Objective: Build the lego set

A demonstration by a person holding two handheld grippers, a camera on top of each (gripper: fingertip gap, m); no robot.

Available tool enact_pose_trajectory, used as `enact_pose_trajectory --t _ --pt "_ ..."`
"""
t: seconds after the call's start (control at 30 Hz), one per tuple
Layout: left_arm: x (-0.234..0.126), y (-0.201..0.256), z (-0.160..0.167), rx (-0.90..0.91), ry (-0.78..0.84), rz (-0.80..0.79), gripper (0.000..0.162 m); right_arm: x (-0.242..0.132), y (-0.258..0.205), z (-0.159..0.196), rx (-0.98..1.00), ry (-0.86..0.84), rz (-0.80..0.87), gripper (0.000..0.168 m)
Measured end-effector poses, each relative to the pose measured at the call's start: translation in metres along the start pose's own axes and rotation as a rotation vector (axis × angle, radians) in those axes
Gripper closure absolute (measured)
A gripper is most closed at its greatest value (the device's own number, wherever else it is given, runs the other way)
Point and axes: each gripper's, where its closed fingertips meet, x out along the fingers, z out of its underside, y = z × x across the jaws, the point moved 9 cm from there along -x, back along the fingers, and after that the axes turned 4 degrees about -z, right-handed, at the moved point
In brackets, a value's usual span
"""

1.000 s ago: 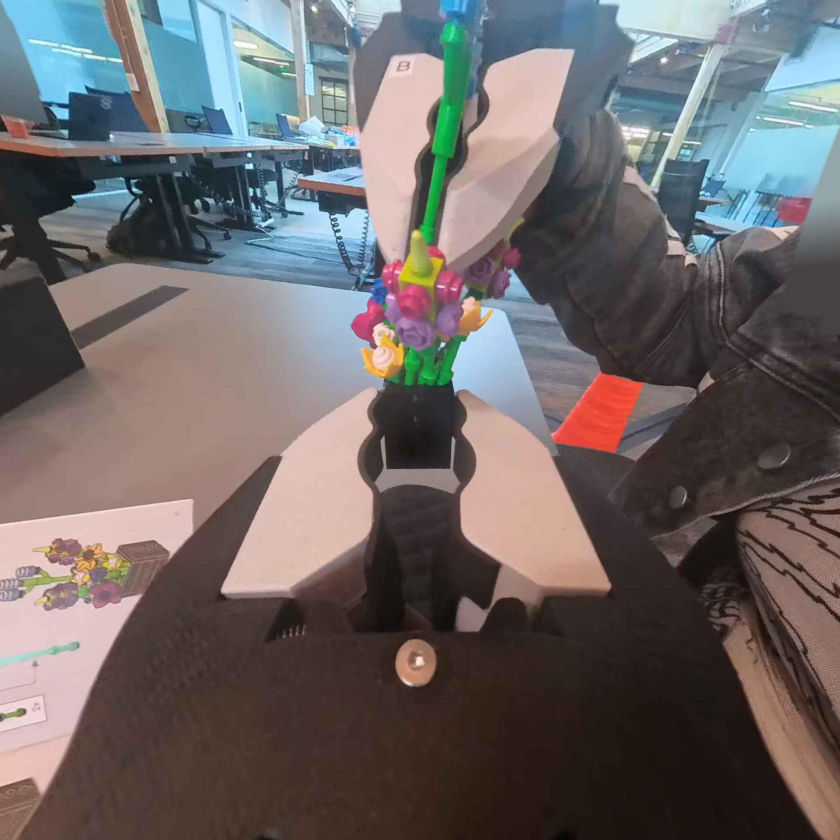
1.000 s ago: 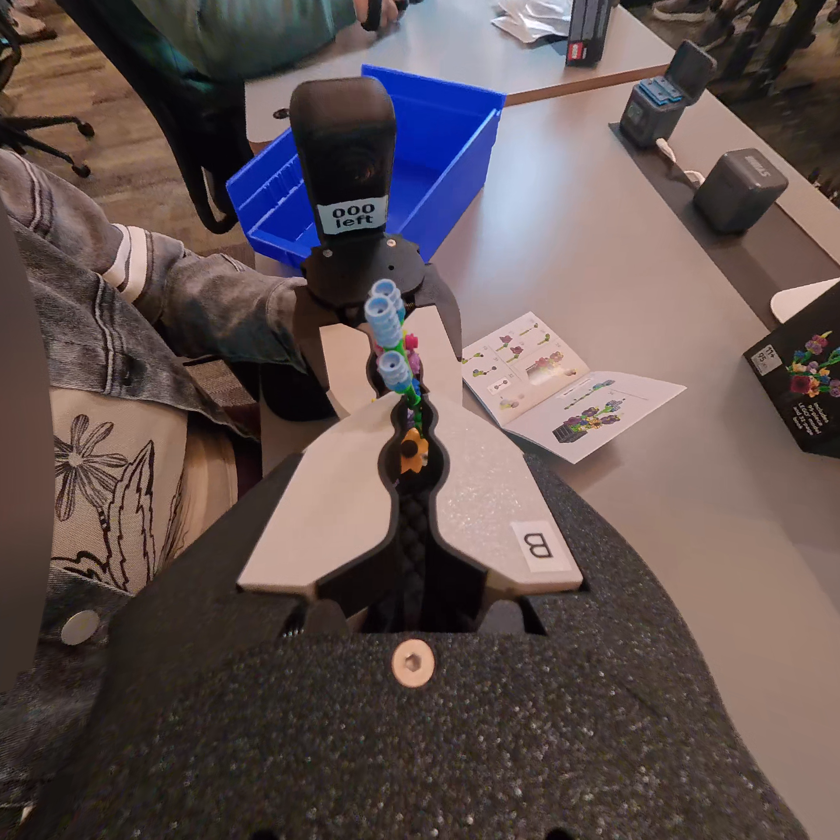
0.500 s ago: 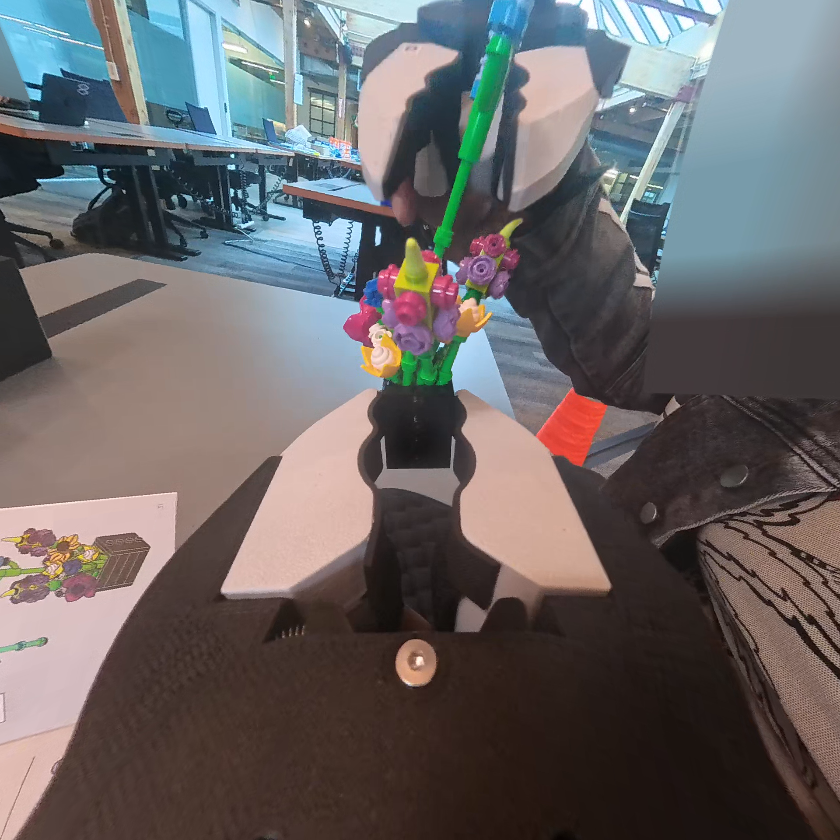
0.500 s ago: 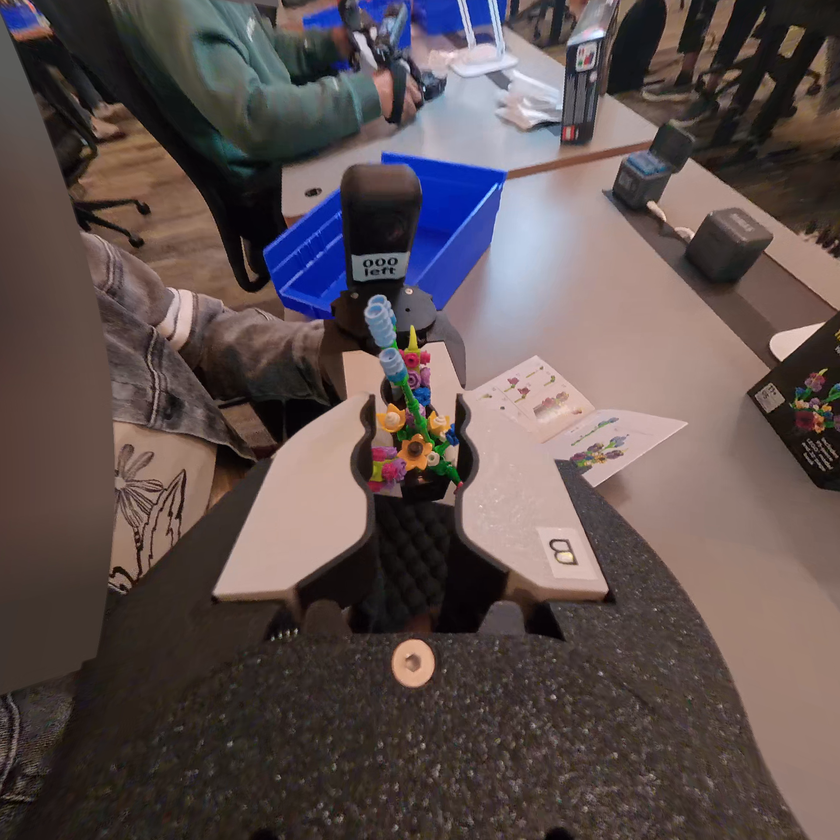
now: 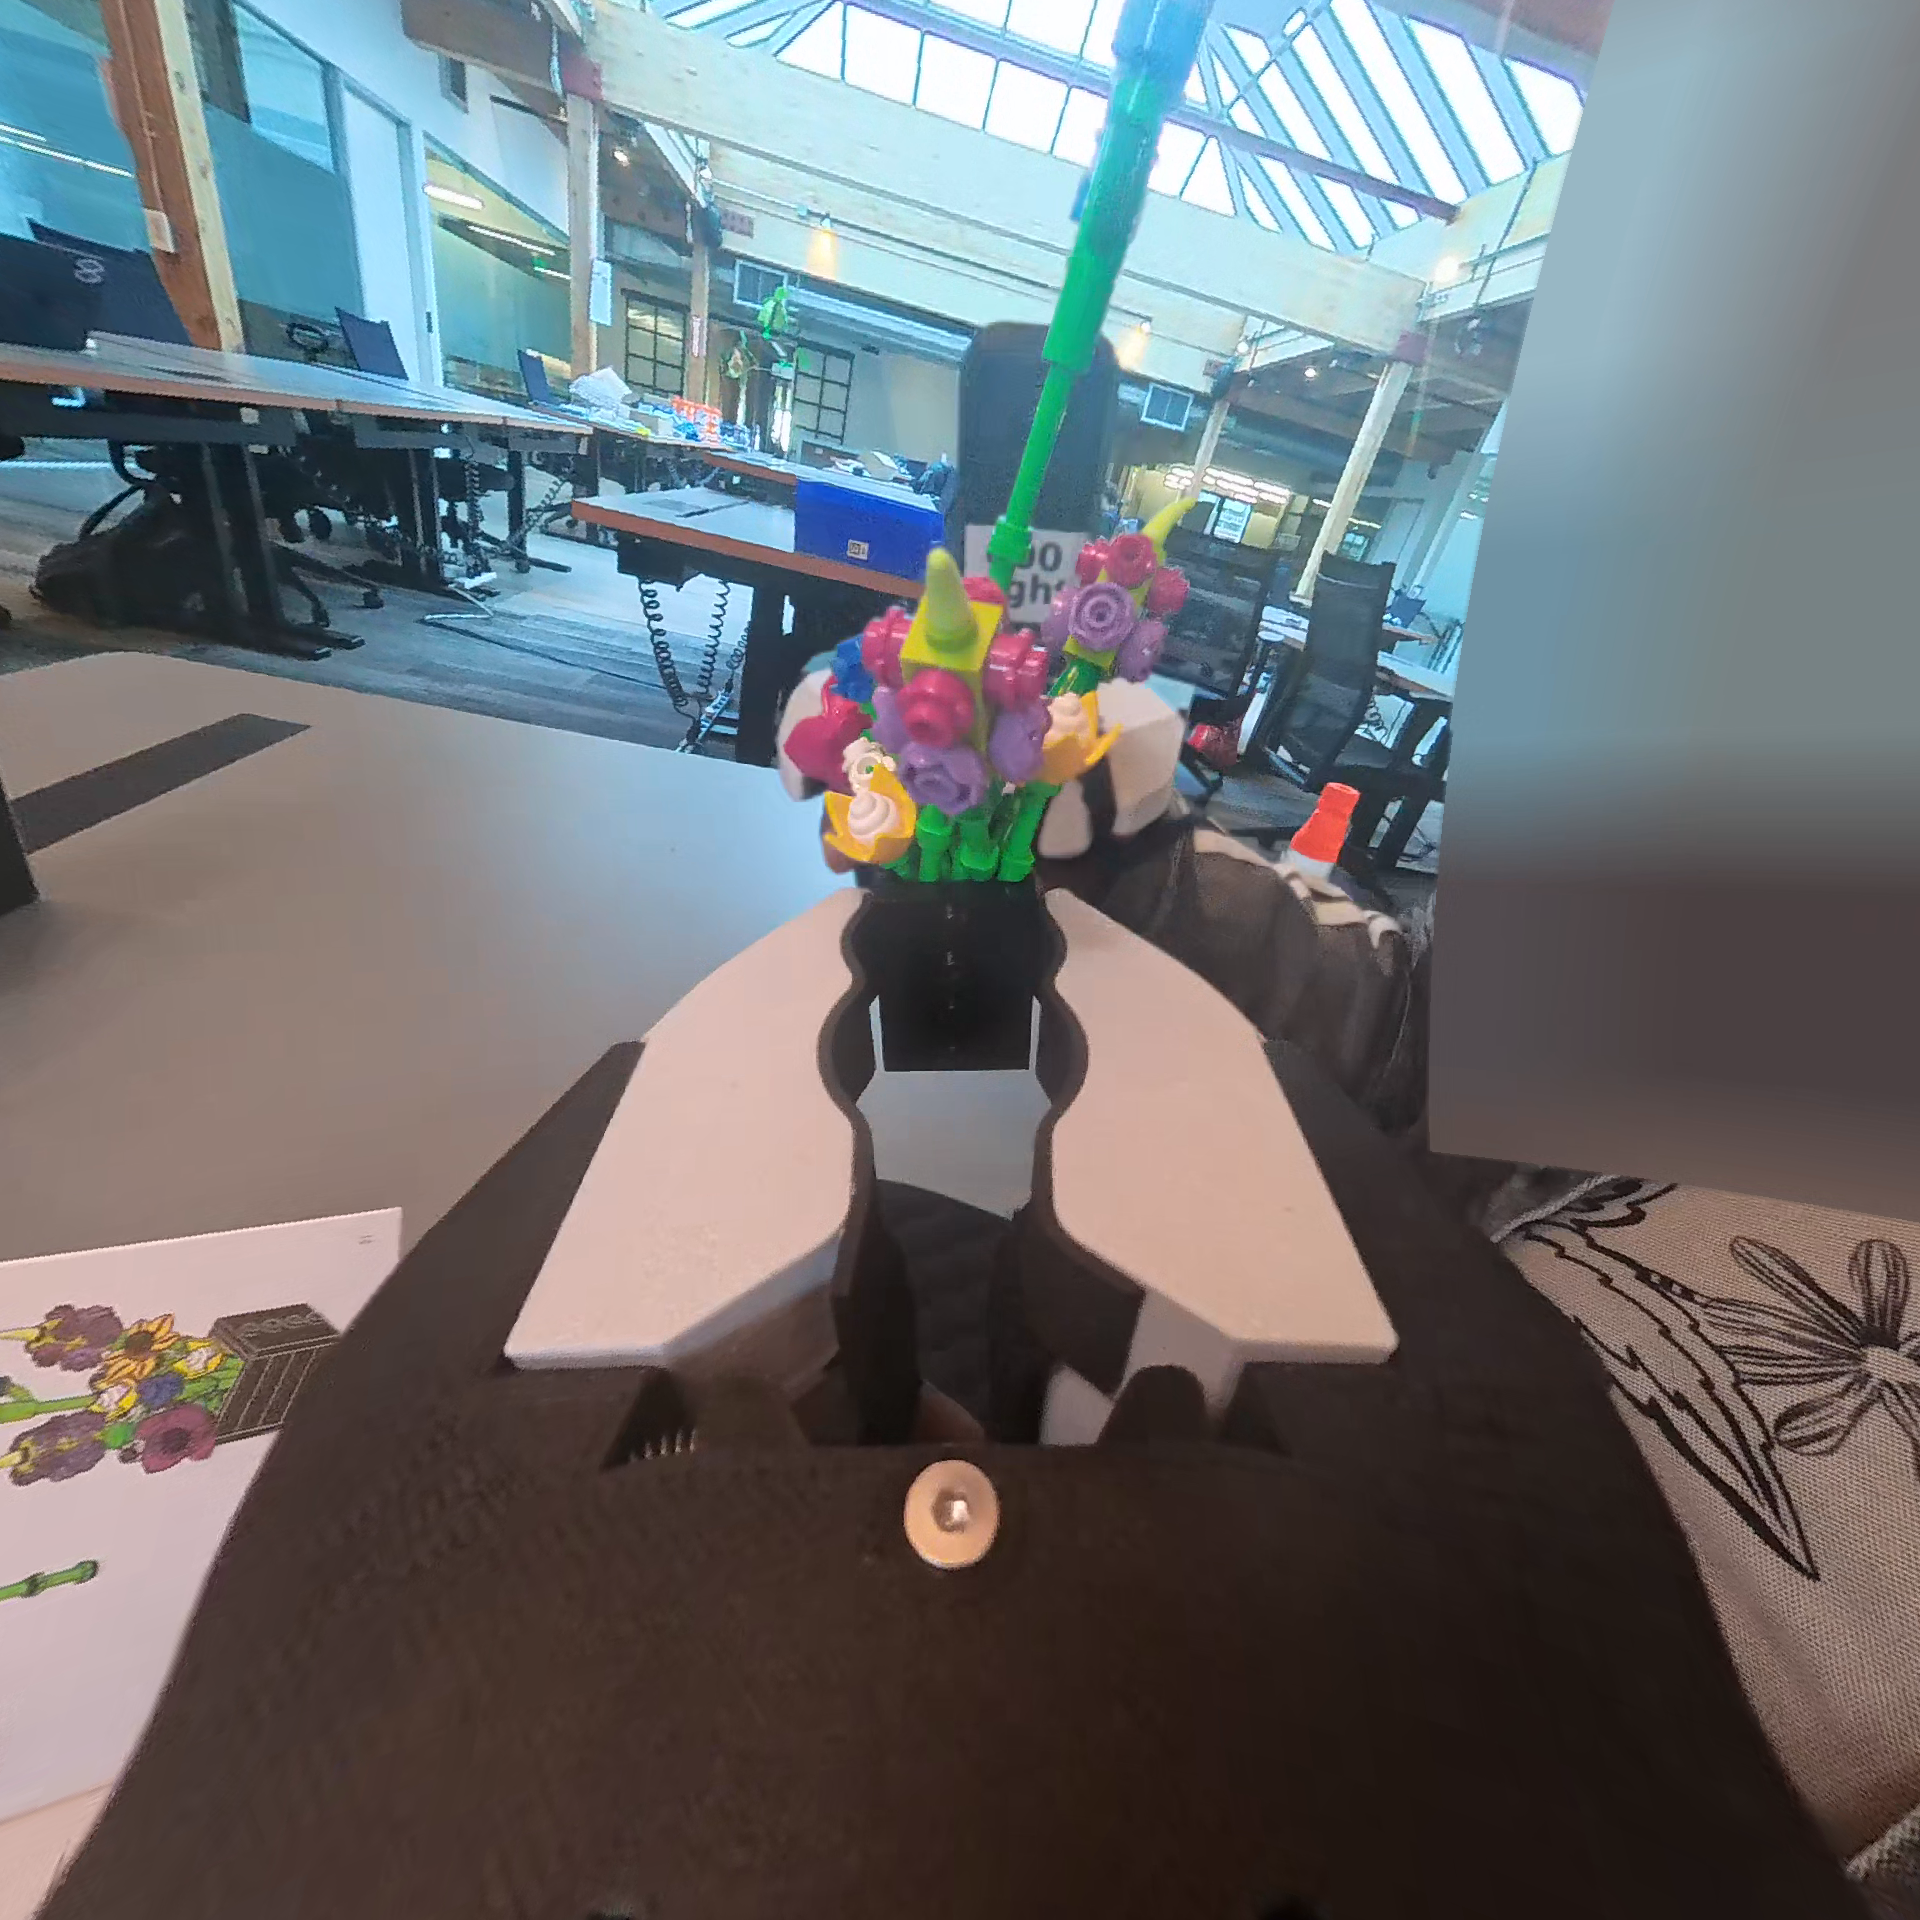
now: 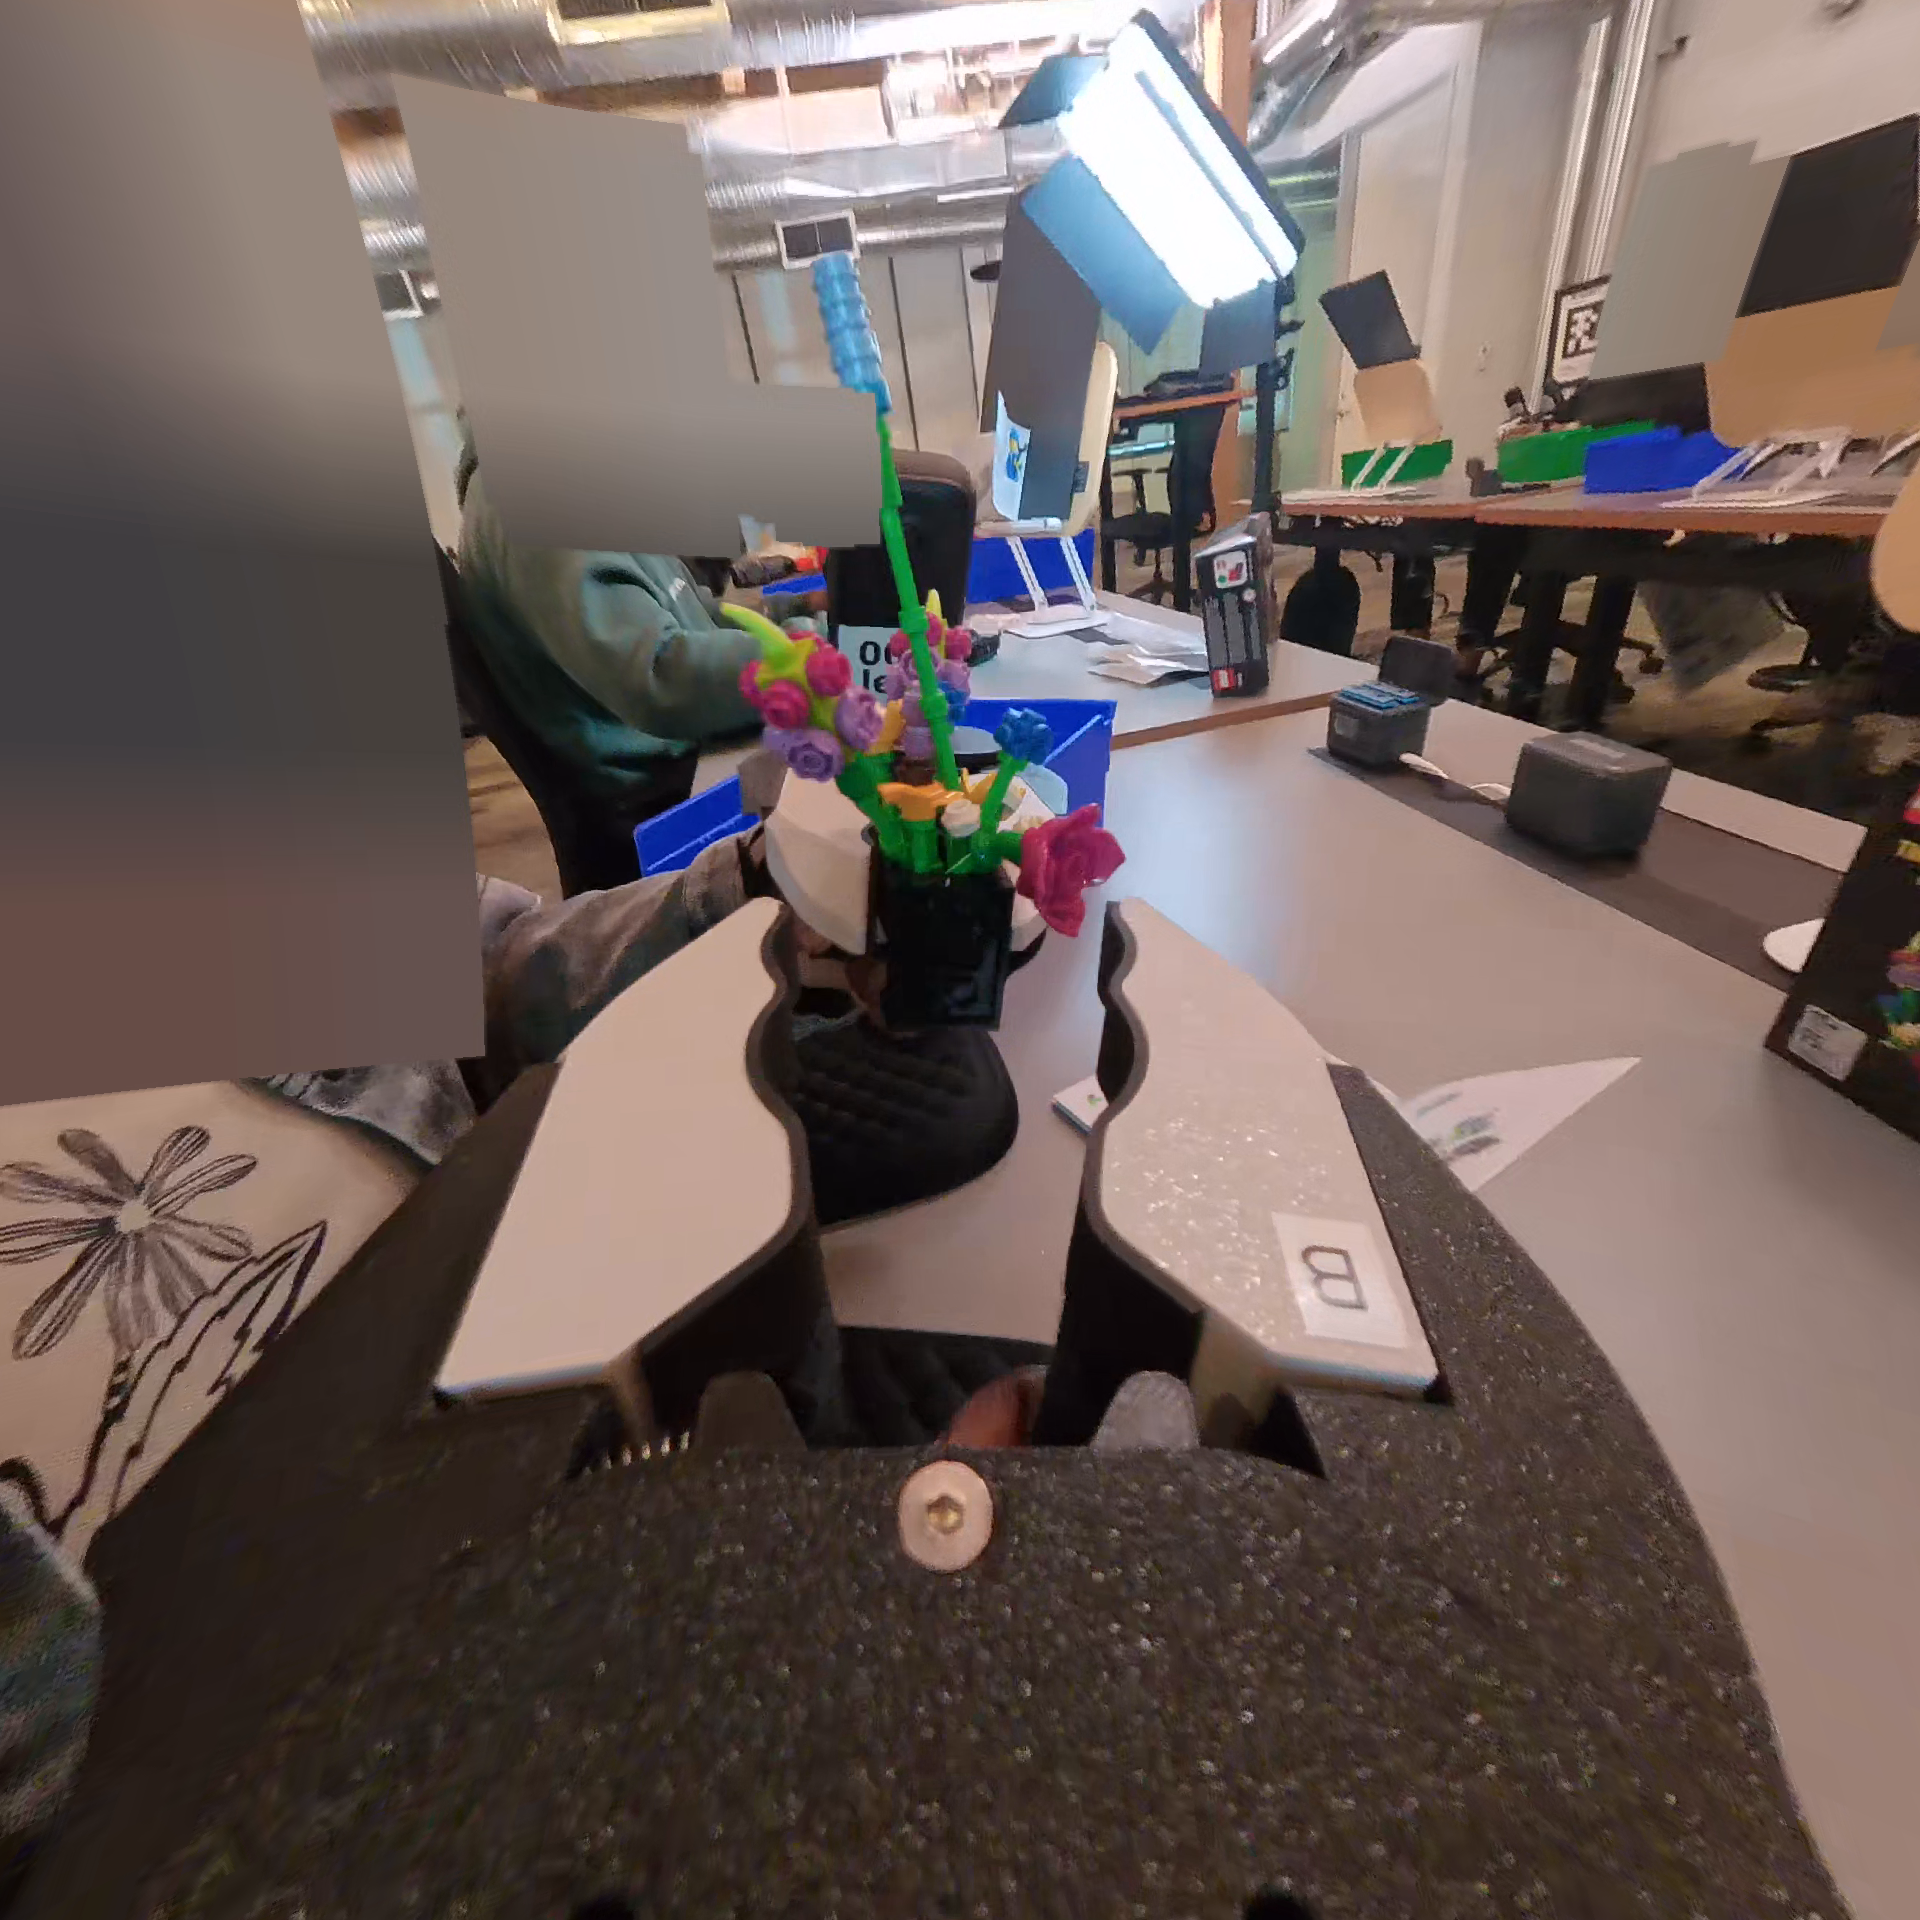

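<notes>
The left gripper (image 5: 954, 935) is clenched on the black vase (image 5: 954, 987) of the lego bouquet (image 5: 966, 727), its two grey fingers (image 5: 727, 1122) pressing the vase's sides. The vase is held up off the grey table (image 5: 416, 935), over the table's near edge beside the person's lap. A tall green stem (image 5: 1049, 416) with a blue tip rises tilted out of the flowers, far above the rest.

The right gripper (image 6: 940, 940) stands released, its jaws spread wide and touching nothing; the vase (image 6: 945, 961) sits just beyond its fingertips, in line with the gap.

On the table's near left edge lies an open instruction booklet (image 5: 156, 1382), close to the left gripper. The middle of the table past it is bare. Farther right, a black box (image 6: 1860, 956) stands at the edge, then two grey cases (image 6: 1584, 790) along a dark strip. A blue bin (image 6: 1039, 738) sits at the far edge behind the bouquet.
</notes>
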Motion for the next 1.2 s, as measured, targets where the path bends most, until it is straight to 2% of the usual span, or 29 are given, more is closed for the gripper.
enact_pose_trajectory --t 0.1,0.17,0.43,0.63,0.8,0.87,0.97,1.2 --pt "0.003 0.003 0.003 0.007 -0.019 0.010 0.134 0.011 0.003 0.007 0.011 -0.008 -0.029 0.114" --pt "0.004 0.004 0.004 0.016 -0.033 0.009 0.134 0.012 0.005 0.009 -0.012 -0.027 -0.018 0.124" --pt "0.009 0.000 0.018 0.060 -0.122 -0.048 0.134 0.003 0.005 0.021 -0.034 -0.053 -0.019 0.143" --pt "0.008 0.000 0.036 0.105 -0.211 -0.075 0.134 0.000 0.005 0.042 -0.008 -0.117 -0.005 0.143" --pt "0.012 0.000 0.055 0.273 -0.303 -0.139 0.134 -0.004 0.004 0.056 -0.039 -0.258 0.006 0.138" --pt "0.015 -0.002 0.064 0.218 -0.330 -0.132 0.134 -0.008 0.006 0.061 -0.015 -0.326 -0.006 0.133" --pt "0.012 -0.003 0.076 0.189 -0.327 -0.132 0.134 -0.017 0.008 0.064 0.030 -0.336 -0.015 0.129" --pt "0.007 -0.005 0.075 0.179 -0.267 -0.138 0.134 -0.030 0.020 0.078 0.089 -0.303 -0.009 0.121"
